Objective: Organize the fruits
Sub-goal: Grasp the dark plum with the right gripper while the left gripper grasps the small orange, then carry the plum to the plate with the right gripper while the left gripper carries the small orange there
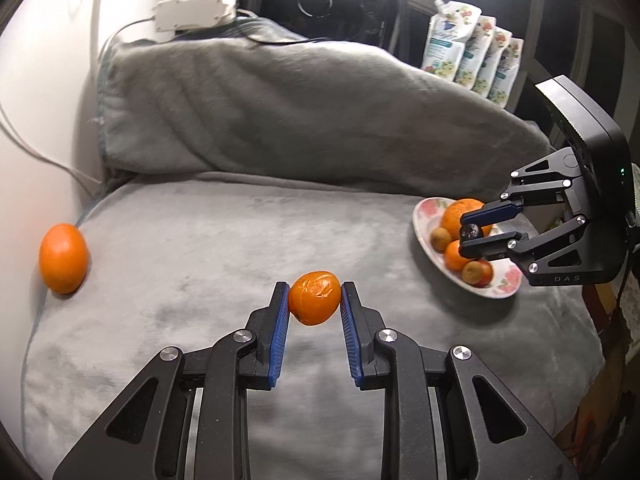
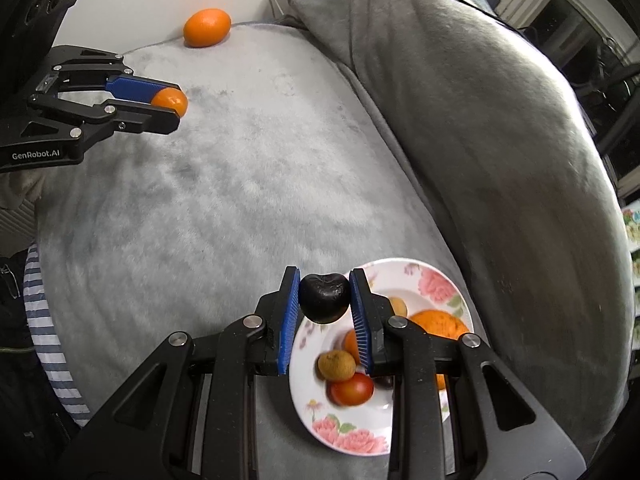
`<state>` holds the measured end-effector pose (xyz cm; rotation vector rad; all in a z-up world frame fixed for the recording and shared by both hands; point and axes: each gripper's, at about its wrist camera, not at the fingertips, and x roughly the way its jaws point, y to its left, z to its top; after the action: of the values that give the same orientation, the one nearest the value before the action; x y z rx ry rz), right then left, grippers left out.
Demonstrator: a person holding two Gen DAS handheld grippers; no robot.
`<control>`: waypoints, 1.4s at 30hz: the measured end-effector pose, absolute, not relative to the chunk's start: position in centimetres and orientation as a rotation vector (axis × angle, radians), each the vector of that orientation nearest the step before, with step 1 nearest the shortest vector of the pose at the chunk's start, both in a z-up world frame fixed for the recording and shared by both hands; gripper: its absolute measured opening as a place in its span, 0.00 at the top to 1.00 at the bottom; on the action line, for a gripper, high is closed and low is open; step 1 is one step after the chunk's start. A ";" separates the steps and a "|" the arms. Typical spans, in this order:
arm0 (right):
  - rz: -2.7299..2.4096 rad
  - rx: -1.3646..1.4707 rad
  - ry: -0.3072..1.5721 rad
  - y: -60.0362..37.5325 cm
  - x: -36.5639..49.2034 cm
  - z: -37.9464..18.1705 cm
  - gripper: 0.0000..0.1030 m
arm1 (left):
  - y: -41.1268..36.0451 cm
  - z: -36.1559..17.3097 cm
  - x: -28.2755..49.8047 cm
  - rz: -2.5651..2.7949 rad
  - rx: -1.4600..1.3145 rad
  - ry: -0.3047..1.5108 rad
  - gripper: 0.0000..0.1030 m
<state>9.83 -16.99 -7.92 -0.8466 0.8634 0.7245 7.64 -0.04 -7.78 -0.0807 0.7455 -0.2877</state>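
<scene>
My left gripper [image 1: 314, 296] is shut on a small wrapped orange [image 1: 314, 298], held above the grey cushion; it also shows in the right wrist view [image 2: 170, 104]. My right gripper [image 2: 325, 292] is shut on a dark plum [image 2: 324, 298], held over the near rim of a floral plate [image 2: 436, 284]. In the left wrist view the right gripper [image 1: 470, 230] hangs over that plate [image 1: 424, 216]. The plate holds a large orange [image 2: 440, 324], a red fruit [image 2: 352, 390], a brown fruit [image 2: 336, 365] and others. A loose orange [image 1: 63, 258] lies at the cushion's far left edge by the wall.
A grey blanket-covered back cushion [image 1: 300, 112] rises behind the seat. A white power adapter [image 1: 194, 10] with cables sits on top of it. Several refill pouches [image 1: 472, 54] stand at the back right. Striped cloth [image 2: 44, 316] lies at the seat's left edge.
</scene>
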 end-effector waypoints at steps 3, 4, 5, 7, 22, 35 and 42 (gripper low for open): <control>0.716 -0.820 0.854 -17.9 9.7 -8.1 0.74 | -1.2 -7.3 7.6 -0.309 -0.075 0.739 0.77; 0.712 -0.811 0.852 -18.1 9.7 -8.1 0.74 | -1.5 -7.2 7.5 -0.316 -0.074 0.737 0.77; 0.706 -0.796 0.848 -18.7 9.5 -7.9 0.74 | -2.0 -7.1 7.5 -0.324 -0.072 0.734 0.77; 0.698 -0.773 0.842 -19.5 9.5 -7.9 0.74 | -2.8 -6.9 7.5 -0.338 -0.071 0.730 0.77; 0.627 -0.459 0.762 -27.1 8.9 -7.0 0.74 | -8.5 -6.5 9.3 -0.430 -0.062 0.730 0.77; 0.578 -0.204 0.681 -31.8 8.0 -9.0 0.74 | -12.3 -7.1 11.9 -0.456 -0.038 0.740 0.77; 0.556 -0.151 0.679 -33.2 8.1 -10.2 0.74 | -13.5 -7.4 13.1 -0.460 -0.041 0.744 0.77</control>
<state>8.10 -33.23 -10.18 -0.1509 0.6789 0.5556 13.12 -13.50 -7.45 -0.0406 0.7444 -0.4597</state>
